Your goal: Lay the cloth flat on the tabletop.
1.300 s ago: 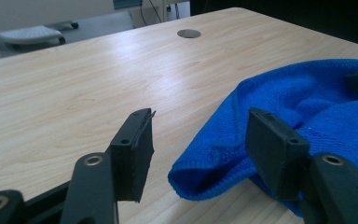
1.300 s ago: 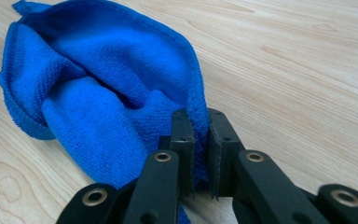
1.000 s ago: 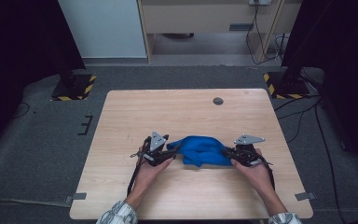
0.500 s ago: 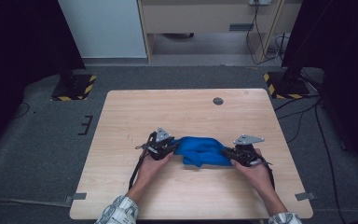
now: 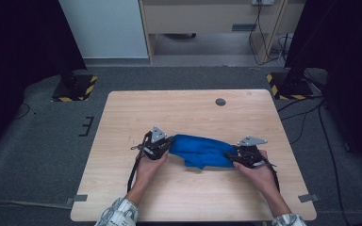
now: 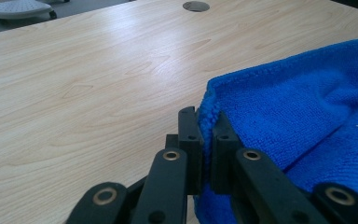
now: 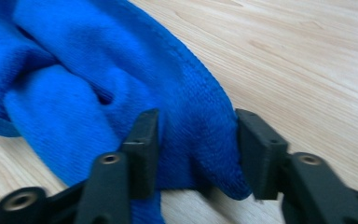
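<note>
A crumpled blue cloth [image 5: 200,149] lies on the wooden table [image 5: 179,113], stretched between my two grippers. My left gripper [image 5: 167,145] is at its left end. Its jaws have just been closing, and in the left gripper view the gripper [image 6: 205,126] pinches the hemmed edge of the cloth [image 6: 298,102]. My right gripper [image 5: 233,157] is at the cloth's right end. Its jaws have just been opening. In the right gripper view the gripper [image 7: 198,135] stands apart around a thick fold of the cloth [image 7: 98,60], which rests on the table.
A round cable hole [image 5: 220,101] sits near the table's far edge, also seen in the left gripper view [image 6: 196,5]. Bare wood surrounds the cloth. Dark stands with striped bases [image 5: 75,89] flank the table on the floor.
The left gripper has edged in against the cloth's left end. The cloth now lies a little longer and flatter. The right hand has stayed in place.
</note>
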The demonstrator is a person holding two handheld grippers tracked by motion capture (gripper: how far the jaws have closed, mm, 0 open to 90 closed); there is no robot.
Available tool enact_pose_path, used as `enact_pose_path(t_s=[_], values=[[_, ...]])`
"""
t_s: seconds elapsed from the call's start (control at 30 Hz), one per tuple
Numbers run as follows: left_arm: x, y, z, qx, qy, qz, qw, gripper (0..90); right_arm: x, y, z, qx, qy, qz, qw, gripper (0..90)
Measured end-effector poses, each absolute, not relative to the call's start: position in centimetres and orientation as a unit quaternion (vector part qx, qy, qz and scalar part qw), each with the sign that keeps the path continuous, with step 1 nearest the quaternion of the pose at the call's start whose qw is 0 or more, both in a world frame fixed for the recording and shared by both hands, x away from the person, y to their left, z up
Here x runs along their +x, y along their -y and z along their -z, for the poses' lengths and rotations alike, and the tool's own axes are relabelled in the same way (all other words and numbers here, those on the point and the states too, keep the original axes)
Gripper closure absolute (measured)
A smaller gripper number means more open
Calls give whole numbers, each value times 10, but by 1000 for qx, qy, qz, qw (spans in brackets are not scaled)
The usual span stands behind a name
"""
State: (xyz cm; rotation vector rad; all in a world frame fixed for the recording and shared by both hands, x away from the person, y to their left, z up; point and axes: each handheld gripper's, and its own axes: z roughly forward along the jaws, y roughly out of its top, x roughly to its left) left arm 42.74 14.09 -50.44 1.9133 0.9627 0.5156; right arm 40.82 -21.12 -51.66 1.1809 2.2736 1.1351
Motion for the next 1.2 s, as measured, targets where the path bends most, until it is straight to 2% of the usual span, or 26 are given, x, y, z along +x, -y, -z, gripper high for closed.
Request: enact_pose_path(t_s=[0.23, 0.37, 0.43, 0.57, 0.6, 0.77, 0.87, 1.2], values=[[428, -148, 503, 772, -394, -213, 451, 855, 409, 215, 522, 416, -804, -394, 157, 469], [426, -151, 500, 768, -397, -221, 452, 859, 409, 213, 526, 416, -810, -386, 150, 414], [426, -154, 499, 764, -401, -218, 456, 859, 409, 212, 528, 413, -813, -383, 147, 422], [424, -157, 497, 760, -405, -212, 462, 859, 408, 212, 525, 402, -813, -395, 146, 604], [424, -157, 496, 759, -405, -213, 463, 859, 408, 213, 523, 401, -811, -401, 143, 677], [423, -157, 495, 759, -405, -211, 464, 859, 406, 216, 517, 398, -804, -417, 146, 821], [422, -155, 495, 760, -403, -210, 465, 858, 405, 219, 511, 398, -796, -428, 153, 854], [413, -149, 482, 755, -395, -211, 479, 856, 393, 228, 485, 405, -774, -450, 187, 860]])
